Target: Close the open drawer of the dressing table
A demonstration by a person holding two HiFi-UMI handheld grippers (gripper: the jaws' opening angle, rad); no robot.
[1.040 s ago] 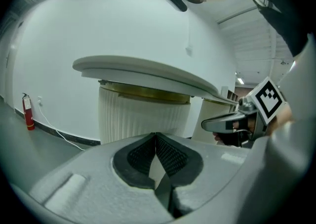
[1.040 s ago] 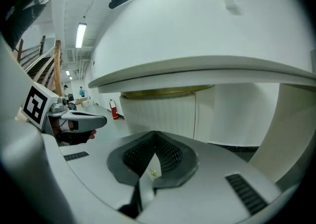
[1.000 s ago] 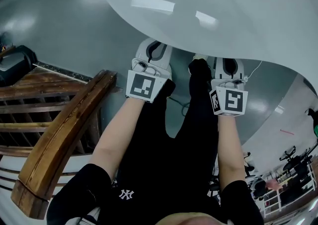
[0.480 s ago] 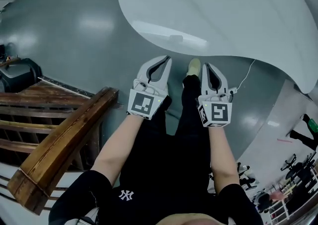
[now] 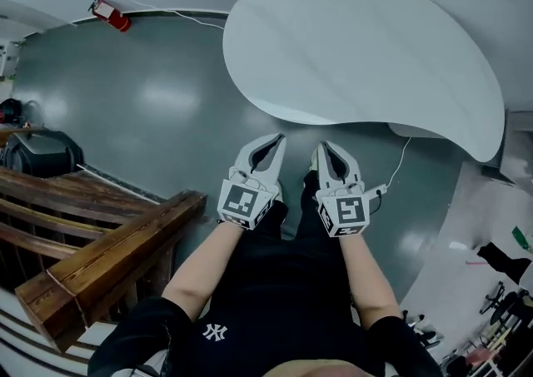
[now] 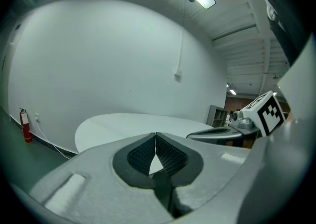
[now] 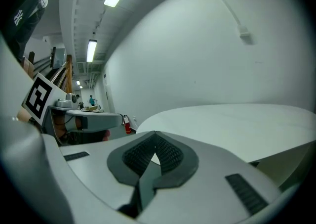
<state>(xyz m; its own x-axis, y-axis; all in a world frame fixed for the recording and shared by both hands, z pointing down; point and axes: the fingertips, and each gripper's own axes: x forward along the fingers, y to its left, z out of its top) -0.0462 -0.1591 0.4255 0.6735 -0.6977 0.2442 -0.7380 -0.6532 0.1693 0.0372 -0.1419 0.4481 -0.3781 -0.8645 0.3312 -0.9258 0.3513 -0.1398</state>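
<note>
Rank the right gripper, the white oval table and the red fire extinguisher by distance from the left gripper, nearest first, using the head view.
1. Right gripper: right beside the left gripper, on its right side.
2. White oval table: just ahead of both grippers.
3. Red fire extinguisher: far ahead and off to the left.

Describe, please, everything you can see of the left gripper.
The left gripper is white plastic, with two curved jaws lined with dark ribbed pads; the tips meet, with nothing between them. A cube with black square markers sits at its rear. It points forward above the grey floor, beside the right gripper, with the white rounded top ahead.
</note>
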